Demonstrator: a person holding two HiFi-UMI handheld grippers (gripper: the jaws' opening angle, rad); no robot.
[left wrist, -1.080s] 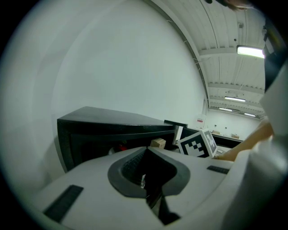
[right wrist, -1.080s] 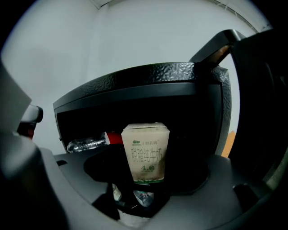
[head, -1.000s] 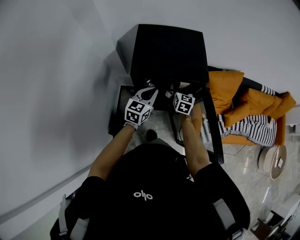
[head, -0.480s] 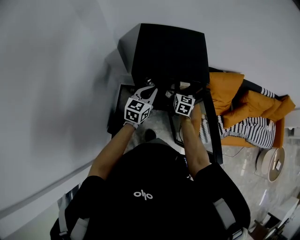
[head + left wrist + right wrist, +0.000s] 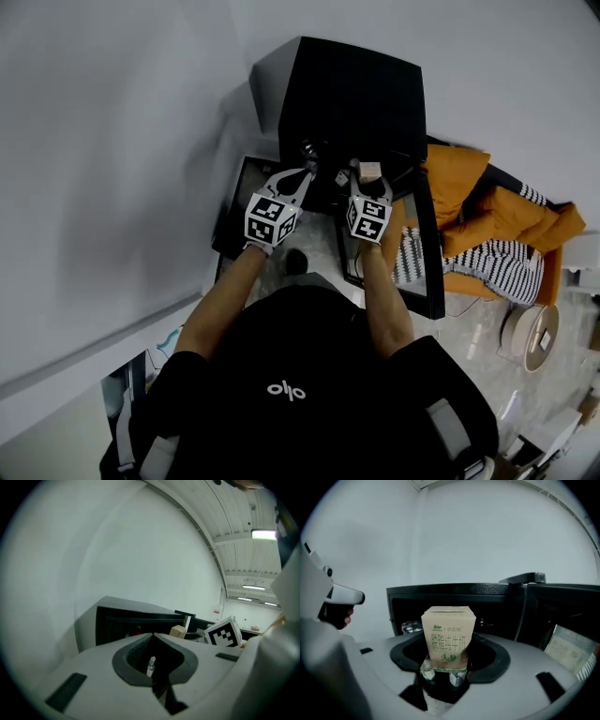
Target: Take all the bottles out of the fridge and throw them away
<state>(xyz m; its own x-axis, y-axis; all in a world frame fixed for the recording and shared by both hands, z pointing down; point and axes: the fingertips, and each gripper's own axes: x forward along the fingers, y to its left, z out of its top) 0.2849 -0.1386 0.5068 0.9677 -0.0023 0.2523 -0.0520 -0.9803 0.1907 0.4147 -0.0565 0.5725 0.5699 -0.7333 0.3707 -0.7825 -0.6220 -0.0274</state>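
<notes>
The right gripper (image 5: 369, 186) has just been closing its jaws, and they squeeze one tan paper milk carton with green print (image 5: 448, 632). Two small clear plastic bottles with green labels (image 5: 426, 670) peek out right under the carton. Behind the carton stands one black fridge (image 5: 352, 94), door open. Left of the carton, the left gripper (image 5: 152, 637) is closed tight and holds nothing.

Count so far: 1 fridge (image 5: 352, 94), 1 carton (image 5: 448, 637). 2 grippers: left gripper (image 5: 306, 172), right gripper (image 5: 369, 182). 2 bottles at the carton's bottom edge: left bottle (image 5: 426, 670), right bottle (image 5: 457, 676). More clear plastic at the fridge's left edge, can't count it. 1 striped cloth (image 5: 487, 262).
</notes>
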